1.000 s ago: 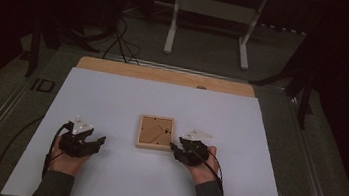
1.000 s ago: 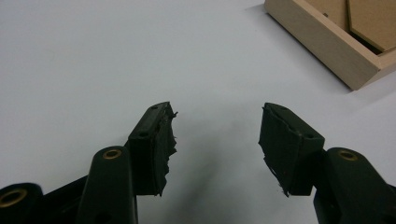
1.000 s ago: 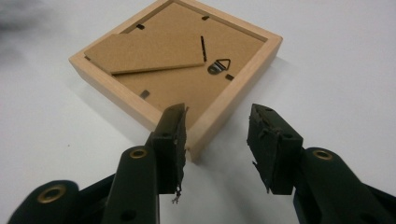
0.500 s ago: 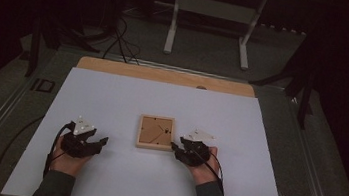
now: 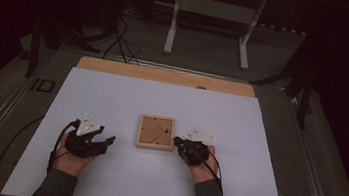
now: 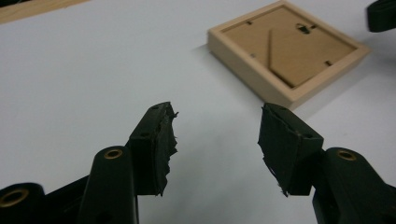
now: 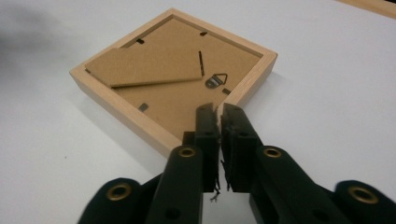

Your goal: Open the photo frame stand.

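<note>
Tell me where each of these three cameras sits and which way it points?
High view: above the person's side, looking forward and down on the white table; both forearms, left tongs and right tongs show.
Left gripper view: rides the left tongs, jaws apart, facing the wooden frame.
Right gripper view: rides the right tongs, jaws together at the frame's edge.
All share the frame.
</note>
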Demonstrator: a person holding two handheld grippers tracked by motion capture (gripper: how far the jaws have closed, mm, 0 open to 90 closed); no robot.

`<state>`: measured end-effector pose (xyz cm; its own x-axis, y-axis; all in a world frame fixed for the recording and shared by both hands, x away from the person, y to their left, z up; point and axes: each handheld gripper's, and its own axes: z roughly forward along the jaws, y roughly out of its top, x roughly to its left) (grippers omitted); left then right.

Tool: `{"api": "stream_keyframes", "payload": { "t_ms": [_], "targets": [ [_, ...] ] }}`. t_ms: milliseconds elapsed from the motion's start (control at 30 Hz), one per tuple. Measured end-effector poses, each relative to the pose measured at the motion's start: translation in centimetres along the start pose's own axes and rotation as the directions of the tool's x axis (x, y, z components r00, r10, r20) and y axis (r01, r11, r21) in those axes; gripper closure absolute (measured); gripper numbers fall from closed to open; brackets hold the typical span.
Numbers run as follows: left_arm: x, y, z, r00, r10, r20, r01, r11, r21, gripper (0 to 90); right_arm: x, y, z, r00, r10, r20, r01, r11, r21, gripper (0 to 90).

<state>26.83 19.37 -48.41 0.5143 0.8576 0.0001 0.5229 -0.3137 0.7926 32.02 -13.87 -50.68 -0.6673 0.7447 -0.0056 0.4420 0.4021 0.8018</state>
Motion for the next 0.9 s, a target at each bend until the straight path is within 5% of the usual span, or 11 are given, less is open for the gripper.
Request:
{"api": "stream_keyframes", "payload": {
  "t_ms": [400, 900],
  "targets": [
    [-2.5, 3.4, 1.9, 0.9933, 0.091, 0.071, -0.092, 0.9957, 0.011, 44.3, 0.6, -0.1, 0.3, 0.9996, -0.02, -0.02, 0.02, 1.0, 0.006, 89.7],
    [-3.7, 4.6, 5.0, 0.9859, 0.13, 0.105, -0.138, 0.9884, 0.065, 44.9, 1.0, -0.5, 0.9, 0.9991, -0.035, -0.023, 0.036, 0.999, 0.021, 89.8]
  ]
}}
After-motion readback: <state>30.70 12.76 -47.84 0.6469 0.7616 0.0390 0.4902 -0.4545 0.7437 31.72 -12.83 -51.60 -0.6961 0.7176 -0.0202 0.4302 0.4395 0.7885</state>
